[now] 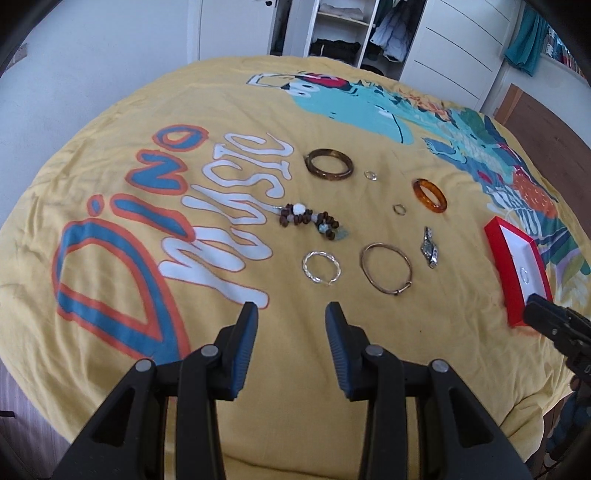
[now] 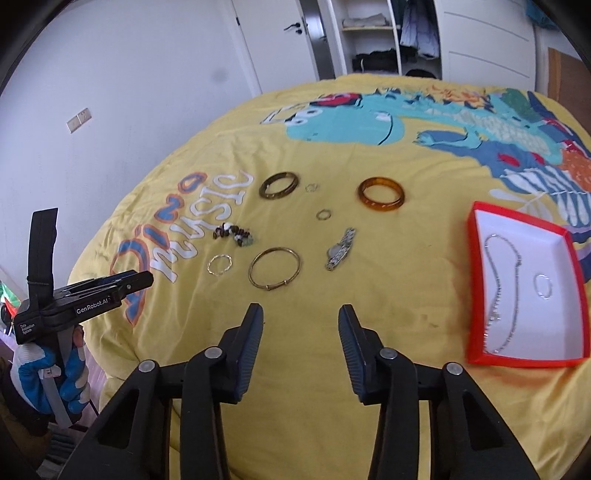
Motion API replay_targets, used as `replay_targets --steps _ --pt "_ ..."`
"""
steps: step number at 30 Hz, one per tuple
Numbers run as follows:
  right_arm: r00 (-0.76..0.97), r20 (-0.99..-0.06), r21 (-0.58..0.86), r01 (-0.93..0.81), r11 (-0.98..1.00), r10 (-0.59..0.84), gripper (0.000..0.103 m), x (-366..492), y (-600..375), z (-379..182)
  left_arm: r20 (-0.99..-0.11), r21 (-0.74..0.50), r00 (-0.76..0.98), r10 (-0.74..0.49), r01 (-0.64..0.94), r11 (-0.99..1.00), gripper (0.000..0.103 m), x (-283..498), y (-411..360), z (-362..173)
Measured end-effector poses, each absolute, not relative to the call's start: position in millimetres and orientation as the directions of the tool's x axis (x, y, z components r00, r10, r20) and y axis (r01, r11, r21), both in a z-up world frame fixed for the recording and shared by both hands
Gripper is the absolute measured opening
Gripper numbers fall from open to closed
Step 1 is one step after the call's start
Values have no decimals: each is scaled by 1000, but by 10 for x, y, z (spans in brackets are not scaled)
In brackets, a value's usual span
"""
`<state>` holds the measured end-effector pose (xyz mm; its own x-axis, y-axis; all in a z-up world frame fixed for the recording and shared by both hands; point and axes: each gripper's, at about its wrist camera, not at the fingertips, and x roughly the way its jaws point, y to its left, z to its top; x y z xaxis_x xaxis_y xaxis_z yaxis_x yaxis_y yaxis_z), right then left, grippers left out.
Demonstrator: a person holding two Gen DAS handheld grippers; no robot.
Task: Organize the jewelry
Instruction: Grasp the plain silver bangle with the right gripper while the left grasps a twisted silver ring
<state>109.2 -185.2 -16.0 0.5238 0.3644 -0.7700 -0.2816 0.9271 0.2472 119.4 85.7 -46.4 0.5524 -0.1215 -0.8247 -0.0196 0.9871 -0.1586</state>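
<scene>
Jewelry lies on a yellow printed bedspread (image 1: 110, 350). There is a dark brown bangle (image 1: 328, 164) (image 2: 279, 185), an amber bangle (image 1: 430, 195) (image 2: 381, 194), a beaded bracelet (image 1: 310, 220) (image 2: 234, 235), a twisted silver ring-bracelet (image 1: 321, 267) (image 2: 219, 264), a thin metal bangle (image 1: 386, 267) (image 2: 274, 273), a watch (image 1: 429, 246) (image 2: 340, 249) and two small rings (image 1: 399, 209) (image 1: 371, 175). A red box (image 2: 476, 295) (image 1: 498, 251) at the right holds a silver chain (image 2: 504, 291) and a ring (image 2: 543, 286). My left gripper (image 1: 291, 314) and right gripper (image 2: 301, 317) are both open and empty, just short of the jewelry.
The left gripper's body (image 2: 85, 302), held in a gloved hand, shows at the left edge of the right wrist view. White wardrobe doors (image 2: 491, 40) and open shelves (image 1: 340, 29) stand beyond the bed. A wall (image 2: 110, 110) is at the left.
</scene>
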Motion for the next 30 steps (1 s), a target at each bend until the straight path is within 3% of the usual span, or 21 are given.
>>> replay_targets --steps 15,30 --pt "399 -814 336 -269 903 421 33 1861 -1441 -849 -868 -169 472 -153 10 986 32 1897 731 -969" --pt "348 -818 401 -225 888 458 29 2207 -1314 -1268 -891 -180 423 -166 7 984 29 2016 778 -1270"
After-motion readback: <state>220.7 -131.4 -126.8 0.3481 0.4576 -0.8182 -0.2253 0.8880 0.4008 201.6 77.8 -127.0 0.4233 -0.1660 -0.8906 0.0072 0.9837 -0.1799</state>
